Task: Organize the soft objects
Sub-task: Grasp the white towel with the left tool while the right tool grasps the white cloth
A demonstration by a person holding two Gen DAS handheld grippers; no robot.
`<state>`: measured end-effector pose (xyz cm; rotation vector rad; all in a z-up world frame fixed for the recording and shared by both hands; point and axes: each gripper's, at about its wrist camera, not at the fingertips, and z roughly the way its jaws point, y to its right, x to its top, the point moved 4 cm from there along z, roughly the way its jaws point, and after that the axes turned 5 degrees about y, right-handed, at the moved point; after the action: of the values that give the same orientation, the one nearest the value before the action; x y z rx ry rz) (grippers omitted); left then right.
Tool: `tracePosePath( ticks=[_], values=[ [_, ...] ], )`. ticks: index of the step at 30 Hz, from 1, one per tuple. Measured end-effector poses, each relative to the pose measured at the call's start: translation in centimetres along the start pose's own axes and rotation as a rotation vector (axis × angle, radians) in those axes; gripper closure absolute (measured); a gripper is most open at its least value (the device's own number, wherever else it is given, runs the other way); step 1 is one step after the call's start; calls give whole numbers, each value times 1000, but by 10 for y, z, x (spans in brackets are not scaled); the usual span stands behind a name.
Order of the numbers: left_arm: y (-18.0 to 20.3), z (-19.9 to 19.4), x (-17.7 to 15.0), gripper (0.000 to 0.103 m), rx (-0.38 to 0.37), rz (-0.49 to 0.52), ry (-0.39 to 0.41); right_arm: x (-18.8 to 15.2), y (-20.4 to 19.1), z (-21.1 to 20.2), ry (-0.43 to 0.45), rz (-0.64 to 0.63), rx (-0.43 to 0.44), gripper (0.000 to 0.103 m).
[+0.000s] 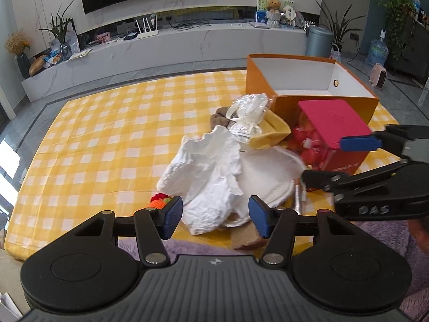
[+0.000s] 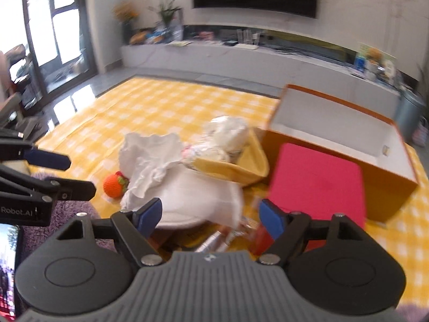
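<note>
Yellow-and-white checked cloth [image 1: 112, 123]: spread flat, carries the whole pile.

LEFT WRIST VIEW
Left gripper [image 1: 215, 216]: blue pads apart, nothing pressed between them; the crumpled white cloth [image 1: 203, 166] lies just ahead in the gap.
Right gripper [image 1: 332, 158]: enters from the right, jaws apart, in front of the red box.
Crumpled white cloth: centre of the pile, draped over a white rounded cushion [image 1: 268, 171].
Yellow fabric piece [image 1: 273, 131]: behind the cushion, a clear plastic bag of white items [image 1: 249, 112] resting on it.
Brown knitted item [image 1: 218, 118]: behind the bag.
Orange open-topped cardboard box with white lining [image 1: 308, 86]: far right, beside the pile.
Red box with pink lid [image 1: 332, 131]: in front of the orange box.
Small orange-and-red crocheted toy [image 1: 159, 200]: by the left pad.

RIGHT WRIST VIEW (blurred)
Right gripper [image 2: 211, 216]: pads apart, holding nothing; cushion edge just ahead.
Left gripper [image 2: 75, 174]: at the left edge, jaws apart.
Crocheted toy [image 2: 114, 185]: left of the white cloth [image 2: 150, 158].
</note>
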<state>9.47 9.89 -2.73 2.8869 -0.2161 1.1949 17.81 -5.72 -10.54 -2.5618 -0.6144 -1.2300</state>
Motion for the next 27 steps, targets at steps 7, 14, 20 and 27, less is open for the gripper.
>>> tracePosePath(
  ticks=[7, 14, 20, 27],
  values=[
    [-19, 30, 9, 29, 25, 250, -2, 13, -13, 42, -49, -126, 29, 20],
    [-27, 62, 23, 17, -182, 376, -13, 15, -19, 73, -119, -148, 68, 25],
    [-24, 105, 28, 17, -253, 476, -47, 9, -13, 91, -175, -119, 99, 20],
    [-11, 137, 20, 44, -257, 557, -111, 10, -14, 101, -179, -120, 104, 16]
  ],
)
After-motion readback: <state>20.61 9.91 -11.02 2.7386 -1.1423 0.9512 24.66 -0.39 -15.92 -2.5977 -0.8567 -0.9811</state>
